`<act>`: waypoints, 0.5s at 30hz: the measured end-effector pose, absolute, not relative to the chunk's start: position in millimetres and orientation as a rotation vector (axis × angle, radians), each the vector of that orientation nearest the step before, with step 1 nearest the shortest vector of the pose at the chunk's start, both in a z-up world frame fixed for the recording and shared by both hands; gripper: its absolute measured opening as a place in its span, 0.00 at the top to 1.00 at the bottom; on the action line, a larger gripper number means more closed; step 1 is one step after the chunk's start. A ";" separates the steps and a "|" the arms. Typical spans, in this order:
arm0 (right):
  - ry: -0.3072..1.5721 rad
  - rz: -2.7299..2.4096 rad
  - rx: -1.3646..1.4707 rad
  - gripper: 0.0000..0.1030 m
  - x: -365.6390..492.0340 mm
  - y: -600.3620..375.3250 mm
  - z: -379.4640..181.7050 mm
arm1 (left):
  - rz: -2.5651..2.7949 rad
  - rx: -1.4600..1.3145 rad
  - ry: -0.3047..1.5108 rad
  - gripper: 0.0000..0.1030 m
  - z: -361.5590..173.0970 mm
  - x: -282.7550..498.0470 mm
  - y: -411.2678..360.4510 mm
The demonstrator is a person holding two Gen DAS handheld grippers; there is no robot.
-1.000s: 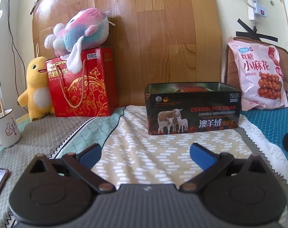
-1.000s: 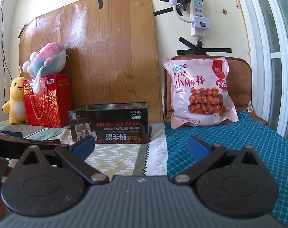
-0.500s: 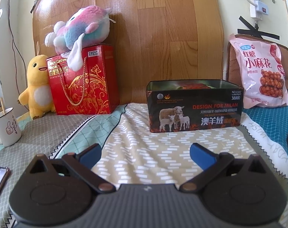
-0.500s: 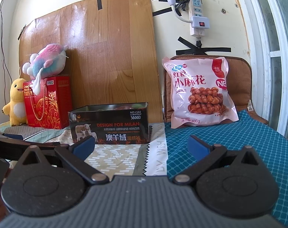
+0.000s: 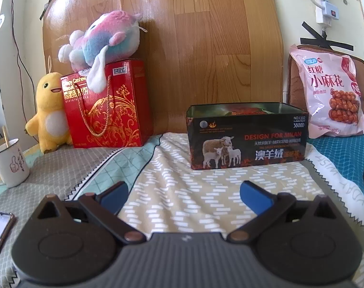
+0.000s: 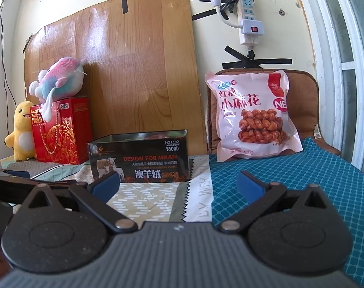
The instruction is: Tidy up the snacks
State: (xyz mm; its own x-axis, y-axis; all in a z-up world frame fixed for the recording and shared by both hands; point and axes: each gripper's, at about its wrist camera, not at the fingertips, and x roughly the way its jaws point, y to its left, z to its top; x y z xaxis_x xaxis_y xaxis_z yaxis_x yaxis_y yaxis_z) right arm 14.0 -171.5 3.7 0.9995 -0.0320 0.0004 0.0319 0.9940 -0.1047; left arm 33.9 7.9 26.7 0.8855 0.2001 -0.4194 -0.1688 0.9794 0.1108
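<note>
Both the left gripper (image 5: pixel 183 193) and right gripper (image 6: pixel 178 182) are held wide apart, with nothing inside, ready for the snack bag (image 6: pixel 252 116) propped at the upper right.

My left gripper (image 5: pixel 183 195) is matt black plastic with blue pads. The open tin (image 5: pixel 248 136) looks like glossy printed metal, the snack bag (image 6: pixel 252 115) shiny plastic film, the wall board (image 6: pixel 134 72) polished wood.
</note>
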 end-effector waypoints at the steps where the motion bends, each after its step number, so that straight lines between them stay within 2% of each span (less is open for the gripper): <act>1: 0.001 -0.033 -0.104 0.00 13.9 -171.7 3.6 | 0.203 0.080 0.439 0.00 26.7 33.7 7.2; 15: 0.003 -0.033 -0.101 0.00 14.4 -171.2 3.4 | 0.219 0.086 0.447 0.00 25.9 35.3 8.8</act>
